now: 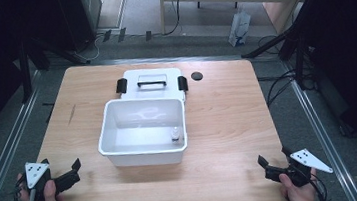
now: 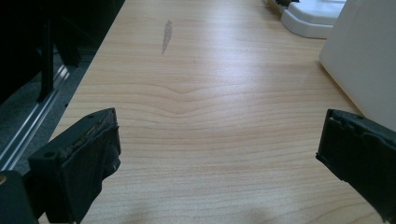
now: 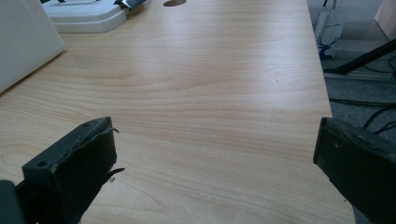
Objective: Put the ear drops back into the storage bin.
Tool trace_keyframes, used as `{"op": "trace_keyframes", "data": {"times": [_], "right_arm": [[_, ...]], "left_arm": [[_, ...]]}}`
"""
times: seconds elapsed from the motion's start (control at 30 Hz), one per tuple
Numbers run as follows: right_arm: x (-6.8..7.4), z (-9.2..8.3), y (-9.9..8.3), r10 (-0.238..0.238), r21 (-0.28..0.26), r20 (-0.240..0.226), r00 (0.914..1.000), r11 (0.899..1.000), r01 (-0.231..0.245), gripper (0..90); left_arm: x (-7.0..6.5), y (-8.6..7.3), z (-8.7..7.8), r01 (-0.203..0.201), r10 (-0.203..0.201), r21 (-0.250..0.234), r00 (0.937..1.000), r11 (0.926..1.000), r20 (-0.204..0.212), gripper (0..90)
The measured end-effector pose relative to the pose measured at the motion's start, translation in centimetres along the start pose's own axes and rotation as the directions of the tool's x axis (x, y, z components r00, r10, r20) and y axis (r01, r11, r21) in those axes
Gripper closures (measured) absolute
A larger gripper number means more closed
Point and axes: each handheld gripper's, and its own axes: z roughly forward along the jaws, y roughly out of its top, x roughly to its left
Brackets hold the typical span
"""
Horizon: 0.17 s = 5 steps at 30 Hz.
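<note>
Currently both idle: left hand-held gripper and right hand-held gripper rest spread at the desk's near corners, holding nothing. Open white plastic bin sits mid-desk between them, small bottle inside, lid behind. Approach the bin level from both sides.

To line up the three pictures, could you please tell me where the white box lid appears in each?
High view: the lid lies flat upper centre, just behind the open white box.
Left gripper view: its corner sits at the top right edge.
Right gripper view: it lies at the top left.
Shared landmark: the white box's wall, beside the lid.
</note>
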Motion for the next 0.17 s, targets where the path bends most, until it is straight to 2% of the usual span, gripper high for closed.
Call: {"op": "trace_keyframes", "data": {"times": [0.17], "right_arm": [[0.23,0.1,-0.13,-0.008,0.01,-0.006,0.9999,1.0,0.008,0.0]], "left_arm": [[0.01,0.01,0.02,0.005,-0.005,-0.002,1.0,1.0,-0.003,0.1]]}}
